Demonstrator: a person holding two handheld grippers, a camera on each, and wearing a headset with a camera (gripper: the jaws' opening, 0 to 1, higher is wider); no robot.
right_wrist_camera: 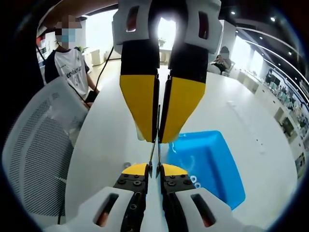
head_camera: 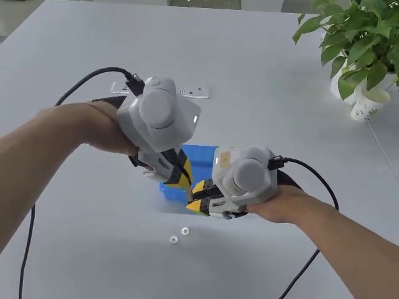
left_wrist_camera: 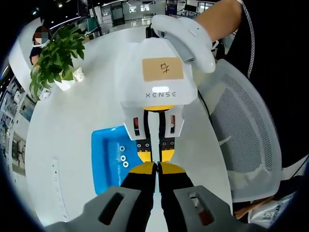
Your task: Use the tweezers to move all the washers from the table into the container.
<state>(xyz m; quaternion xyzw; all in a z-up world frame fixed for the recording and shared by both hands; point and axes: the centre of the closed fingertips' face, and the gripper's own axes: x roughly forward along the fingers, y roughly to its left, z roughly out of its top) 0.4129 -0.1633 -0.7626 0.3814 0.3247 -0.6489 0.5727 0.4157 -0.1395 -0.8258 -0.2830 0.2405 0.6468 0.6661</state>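
Facing each other tip to tip above the table (head_camera: 280,81), the left gripper (left_wrist_camera: 158,167) and the right gripper (right_wrist_camera: 154,170) meet over the near side of the blue container (head_camera: 201,156). In the right gripper view we see the left gripper's yellow jaws pressed together on the tweezers (right_wrist_camera: 153,153), a thin metal strip. The strip's lower end reaches down between the right gripper's own jaws. Those jaws stand nearly together with a narrow gap, and we cannot tell whether they press on the strip. Two washers (head_camera: 185,231) lie side by side on the table, just in front of the container and apart from both grippers. In the left gripper view we count three more washers (left_wrist_camera: 123,157) inside the container. A potted plant (head_camera: 358,37) stands at the table's far right.
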